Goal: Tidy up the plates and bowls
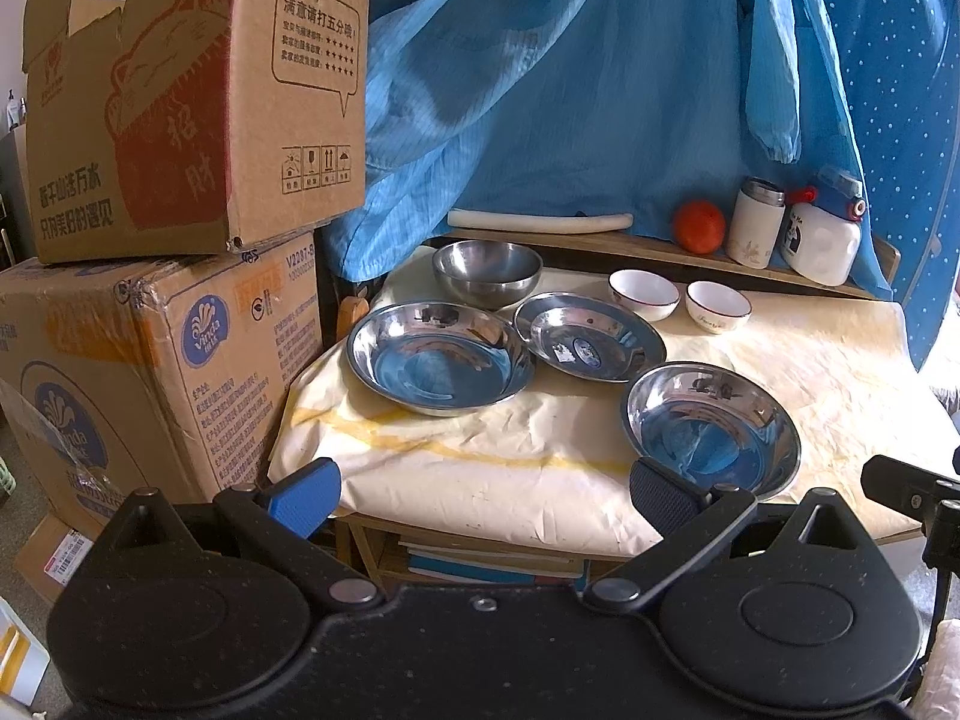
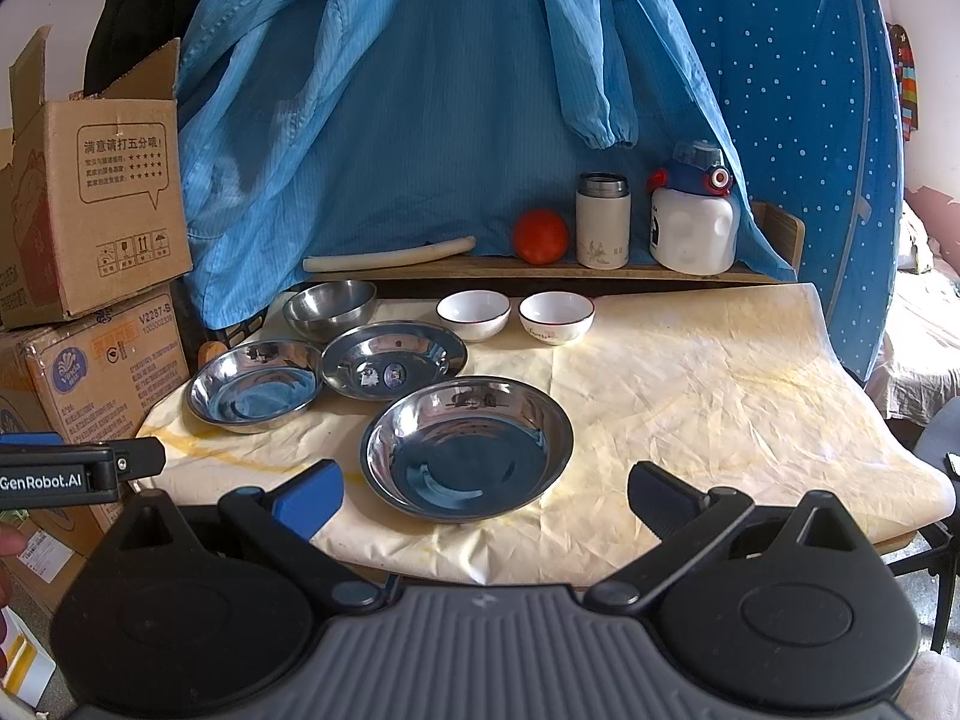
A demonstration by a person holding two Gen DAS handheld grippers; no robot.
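Note:
Three shiny steel plates lie on the cloth-covered table [image 2: 690,396]: a near one [image 2: 467,449] [image 1: 711,427], a left one [image 2: 255,385] [image 1: 439,355] and a middle one with stickers [image 2: 393,359] [image 1: 590,336]. Behind them stands a steel bowl [image 2: 330,307] [image 1: 487,271]. Two small white bowls [image 2: 473,313] [image 2: 556,315] [image 1: 644,294] [image 1: 718,306] sit side by side further back. My left gripper [image 1: 486,495] hangs open in front of the table's near edge. My right gripper [image 2: 485,498] is open too, just short of the near plate. Nothing is held.
A wooden shelf [image 2: 600,270] at the back carries a white stick [image 2: 390,257], a tomato [image 2: 540,236], a white flask [image 2: 602,221] and a white bottle with a blue cap [image 2: 693,222]. Stacked cardboard boxes [image 1: 162,180] stand left. Blue cloth [image 2: 420,90] hangs behind.

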